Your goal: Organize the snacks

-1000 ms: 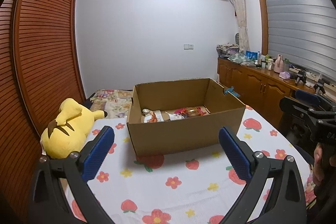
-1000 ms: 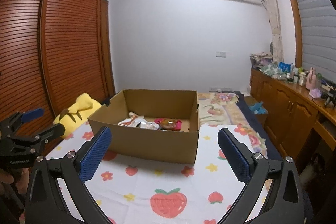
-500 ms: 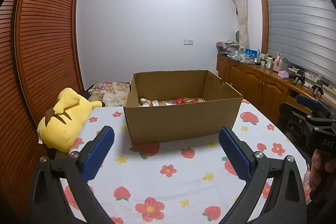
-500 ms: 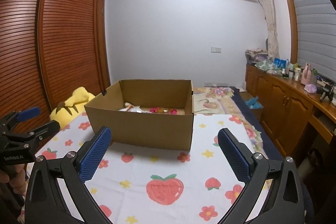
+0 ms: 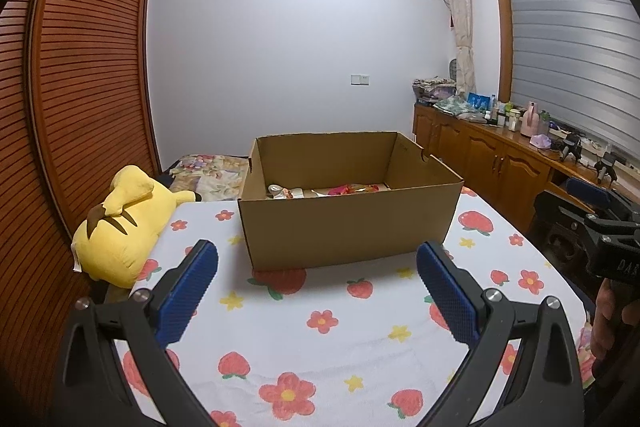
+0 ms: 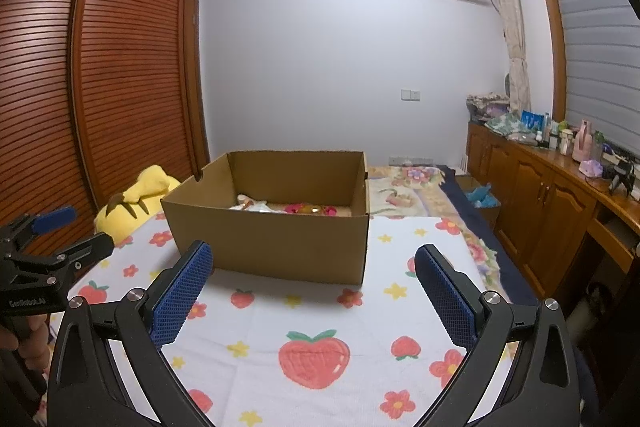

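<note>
An open cardboard box (image 5: 348, 223) stands on the strawberry-print cloth (image 5: 320, 331); it also shows in the right wrist view (image 6: 272, 239). Snack packets (image 5: 344, 190) lie on its floor, mostly hidden by the near wall; they also show in the right wrist view (image 6: 304, 207). My left gripper (image 5: 318, 267) is open and empty, well short of the box. My right gripper (image 6: 314, 267) is open and empty, also short of the box. Each gripper shows at the edge of the other's view.
A yellow plush toy (image 5: 120, 227) lies left of the box. A wooden wardrobe (image 5: 80, 87) stands on the left. A wooden sideboard (image 6: 560, 195) with bottles lines the right wall. A patterned bedspread (image 6: 408, 187) lies behind the cloth.
Both grippers have drawn back and lowered, so the box looks farther off and its near wall hides more of the snacks. Both stay open.
</note>
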